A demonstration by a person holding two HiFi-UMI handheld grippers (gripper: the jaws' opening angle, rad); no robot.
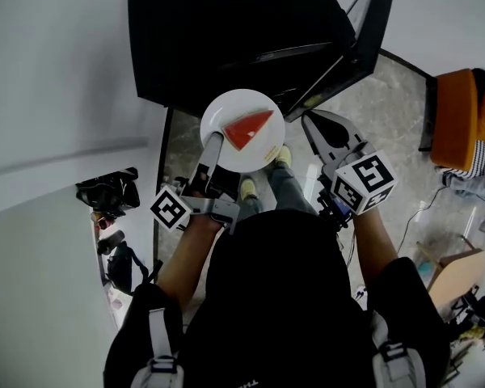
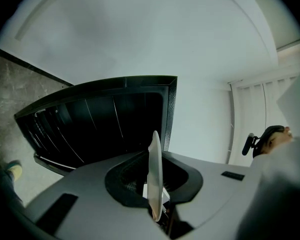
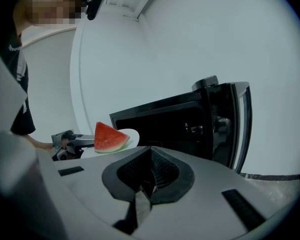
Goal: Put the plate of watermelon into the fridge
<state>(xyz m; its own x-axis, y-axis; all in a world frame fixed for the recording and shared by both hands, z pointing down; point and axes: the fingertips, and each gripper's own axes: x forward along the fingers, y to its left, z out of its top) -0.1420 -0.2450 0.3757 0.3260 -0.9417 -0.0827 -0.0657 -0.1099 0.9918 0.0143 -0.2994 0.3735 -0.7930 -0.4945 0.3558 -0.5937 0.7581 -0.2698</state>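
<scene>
Clutter (image 1: pixel 107 194), black and bag-like, lies at the far left of the head view. Next comes our left claw (image 1: pixel 216 141), clenched on the near rim of the white plate (image 1: pixel 226 107). In the left gripper view we see the plate's thin edge standing between the two jaws, which press on it from either side. We hold the plate level in the air, and a red watermelon wedge (image 1: pixel 249 129) lies on it. The plate hangs just in front of the black fridge (image 1: pixel 226 31), close to its dark open front but not inside it. The fridge door (image 1: pixel 364 31) stands swung out on the right side. Right of the plate, and apart from it, our right claw (image 1: pixel 314 124) is closed with nothing in it. In the right gripper view its jaws meet with no gap. It hangs above the marbled floor (image 1: pixel 388 111). An orange chair (image 1: pixel 461 120) stands at the far right.
</scene>
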